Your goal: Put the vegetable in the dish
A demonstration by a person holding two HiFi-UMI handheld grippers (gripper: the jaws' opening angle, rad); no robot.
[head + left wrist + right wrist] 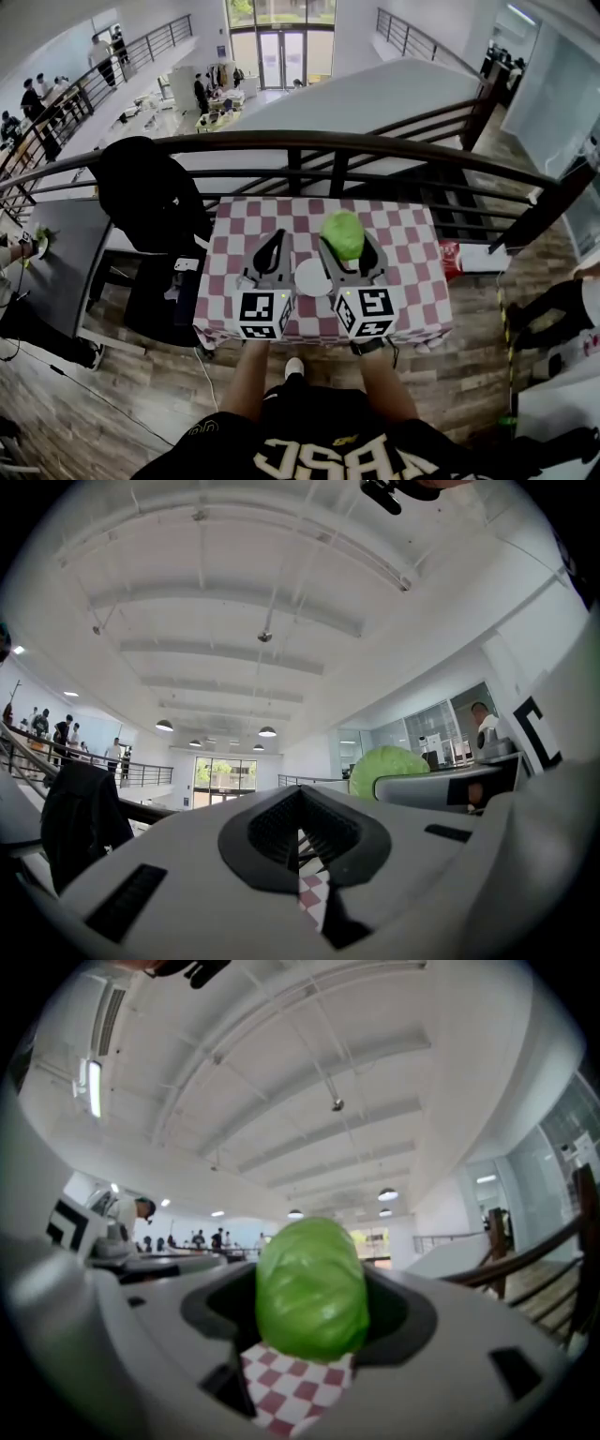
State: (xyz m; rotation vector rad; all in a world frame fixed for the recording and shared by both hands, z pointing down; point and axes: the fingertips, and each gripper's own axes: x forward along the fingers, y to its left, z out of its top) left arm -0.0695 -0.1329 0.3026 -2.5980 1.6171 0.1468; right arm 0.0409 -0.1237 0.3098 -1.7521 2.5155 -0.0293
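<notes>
- Table (412, 234): checked cloth, set against a dark railing (375, 145) with an open drop behind it. Anything that rolls off the far edge would probably be lost.
- Jacket (150, 197): black, hanging left of the table and well away from the work.
- Right gripper (347, 246): jaws spread wide and pinching the cabbage (343, 232) on both flanks. The right gripper view shows the pads bearing on the widest part of the head (311, 1288), with checked cloth visible underneath.
- Left gripper (277, 236): jaws pressed together with nothing between them. It sits just left of the dish.
- Cabbage: a round green head, carried over the cloth just beyond the dish.
  - It looks light for its size, firm at the core and leafy at the surface. The glossy, rounded skin could slip in the grip.
  - A hold across the middle, as here, seems soundest. A hard squeeze would likely bruise the outer leaves.
- Dish (312, 278): white and shallow, lying on the cloth between the two grippers, whose bodies partly cover it.
  - It appears small next to the head, so the cabbage may sit high and roll.
  - The left gripper stands close enough to crowd the approach.
- Red packet (451, 260): at the right edge of the table, out of the way.
</notes>
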